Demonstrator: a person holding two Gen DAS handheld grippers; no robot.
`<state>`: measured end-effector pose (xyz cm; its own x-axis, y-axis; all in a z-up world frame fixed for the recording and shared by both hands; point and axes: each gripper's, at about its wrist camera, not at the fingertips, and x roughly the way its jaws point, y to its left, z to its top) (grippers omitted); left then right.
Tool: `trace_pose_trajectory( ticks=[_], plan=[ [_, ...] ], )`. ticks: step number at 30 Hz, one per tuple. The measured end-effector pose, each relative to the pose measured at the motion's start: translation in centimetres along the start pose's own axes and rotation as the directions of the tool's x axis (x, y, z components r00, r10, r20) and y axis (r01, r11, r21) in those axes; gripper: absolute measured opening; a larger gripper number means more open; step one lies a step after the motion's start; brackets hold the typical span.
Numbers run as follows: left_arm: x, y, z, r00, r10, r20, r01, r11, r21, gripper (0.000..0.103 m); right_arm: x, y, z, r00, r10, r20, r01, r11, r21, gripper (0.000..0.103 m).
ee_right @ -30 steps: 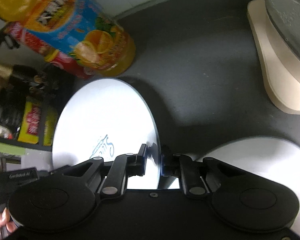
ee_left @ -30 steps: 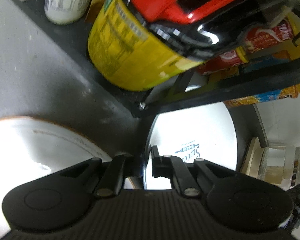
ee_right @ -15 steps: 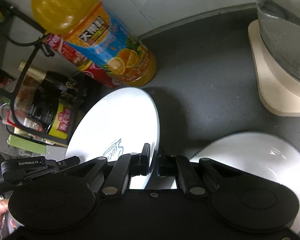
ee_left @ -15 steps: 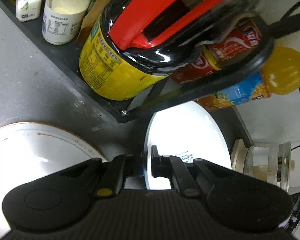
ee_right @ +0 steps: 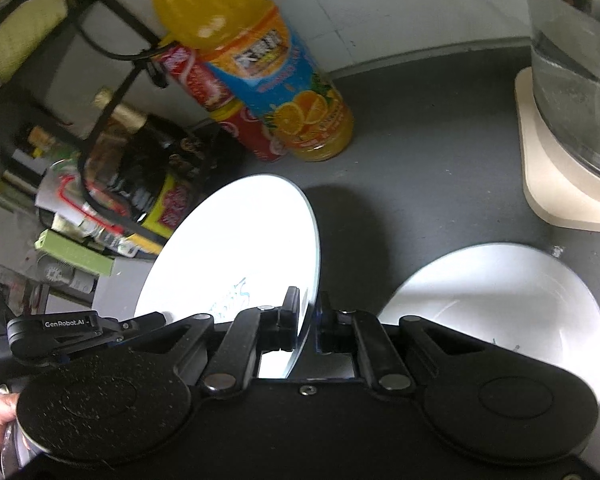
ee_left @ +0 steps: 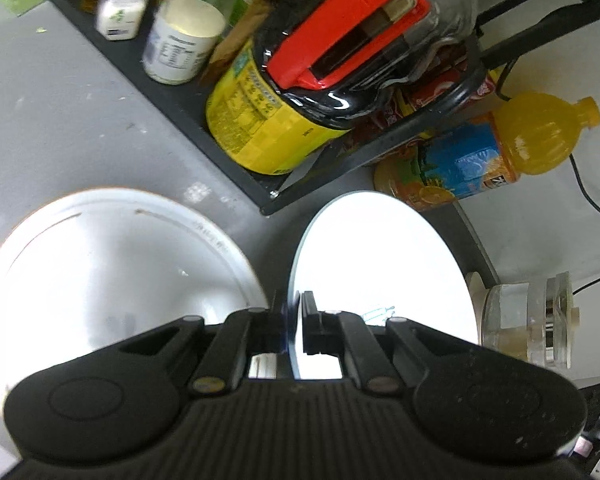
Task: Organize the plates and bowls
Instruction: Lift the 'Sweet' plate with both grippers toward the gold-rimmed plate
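- The grey countertop carries everything; its widest bare stretch lies ahead of the right gripper, between the orange juice bottle and the cream base of a clear glass jug.
- The black wire shelf rack, packed with jars and a yellow-labelled tub, crowds the far left side and leaves little room that way.
- A large white plate with a thin brown rim lies flat on the counter, left of the left gripper.
- A round white bowl-like dish sits on the counter just right of the right gripper.
- The task's own piece, a flat white glass plate with blue lettering, is held clear of the counter, tilted, its face stretching forward from both tools.
- The left gripper is clamped on that plate's near rim; the right gripper pinches the same plate at another point on its rim.
- My judgement: both resting dishes are about equally near, so the coming move turns on swinging the tilted plate sideways over one of them without clipping the rack or bottle.
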<state>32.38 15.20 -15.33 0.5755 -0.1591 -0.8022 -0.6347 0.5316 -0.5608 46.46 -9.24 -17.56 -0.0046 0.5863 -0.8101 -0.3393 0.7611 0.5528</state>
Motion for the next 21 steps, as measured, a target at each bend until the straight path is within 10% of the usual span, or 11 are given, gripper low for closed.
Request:
trace_pose_trajectory(
  ticks=[21],
  plan=[
    [-5.9, 4.1, -1.7, 0.999, -0.028, 0.041, 0.027, 1.000, 0.008, 0.004, -1.6, 5.0, -4.2, 0.999, 0.041, 0.003, -0.041, 0.998, -0.044, 0.009]
  ],
)
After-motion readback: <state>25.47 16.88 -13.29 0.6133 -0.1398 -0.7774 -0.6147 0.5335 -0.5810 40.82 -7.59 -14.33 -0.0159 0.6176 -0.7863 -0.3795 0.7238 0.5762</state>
